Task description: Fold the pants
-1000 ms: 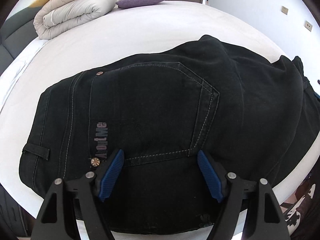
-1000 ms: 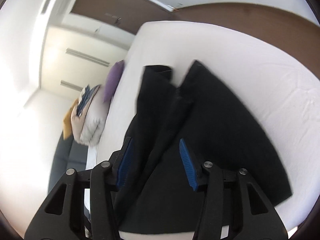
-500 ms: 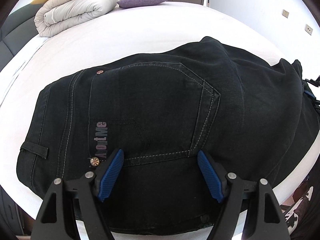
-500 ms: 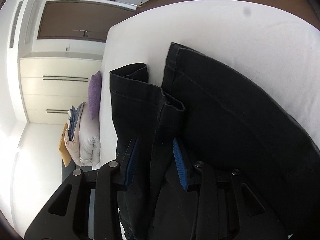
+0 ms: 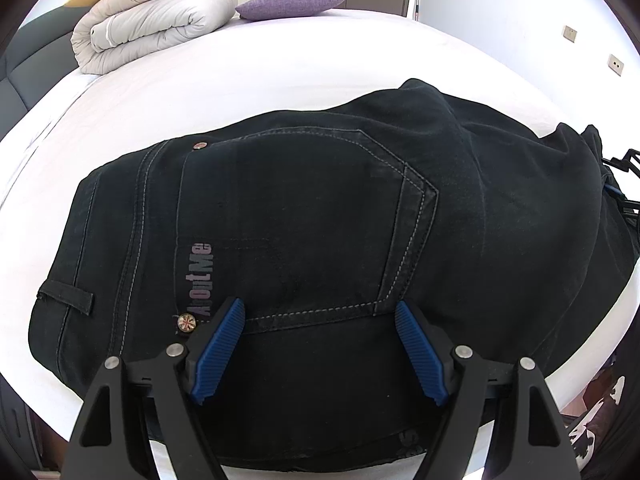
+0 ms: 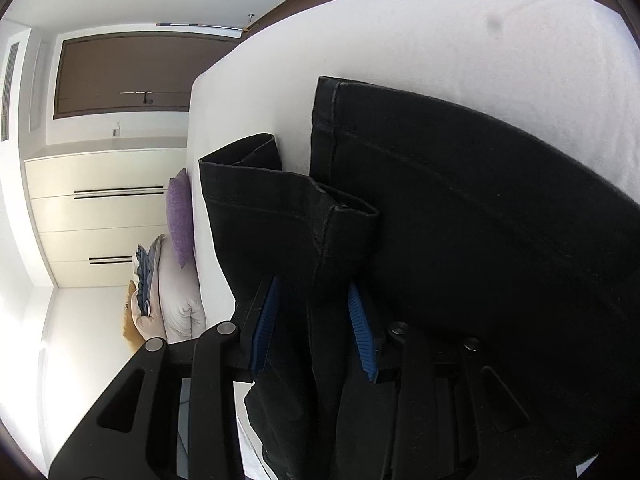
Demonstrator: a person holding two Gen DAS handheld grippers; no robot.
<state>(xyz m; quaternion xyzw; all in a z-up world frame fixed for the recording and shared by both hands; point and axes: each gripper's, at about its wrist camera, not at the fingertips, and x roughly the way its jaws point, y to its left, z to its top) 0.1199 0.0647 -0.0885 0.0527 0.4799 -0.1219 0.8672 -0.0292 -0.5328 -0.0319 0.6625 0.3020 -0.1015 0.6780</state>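
Black jeans (image 5: 320, 216) lie on the white bed (image 5: 240, 76), seat and back pocket facing up, waistband to the left. My left gripper (image 5: 320, 344) is open and hovers over the seat just below the pocket. In the right wrist view my right gripper (image 6: 314, 320) is shut on one pant leg (image 6: 280, 216) near its hem and holds it raised. The other leg (image 6: 480, 208) lies flat on the bed to the right. The right gripper's tip also shows at the far right edge of the left wrist view (image 5: 616, 192).
A folded grey-white duvet (image 5: 160, 24) and a purple pillow (image 5: 288, 4) lie at the far end of the bed. White wardrobes (image 6: 100, 216) and a brown door (image 6: 120, 76) stand beyond. The bed edge runs close below the jeans.
My right gripper has closed in on the pant leg and lifted its hem end off the bed. The left gripper has barely moved and stays open.
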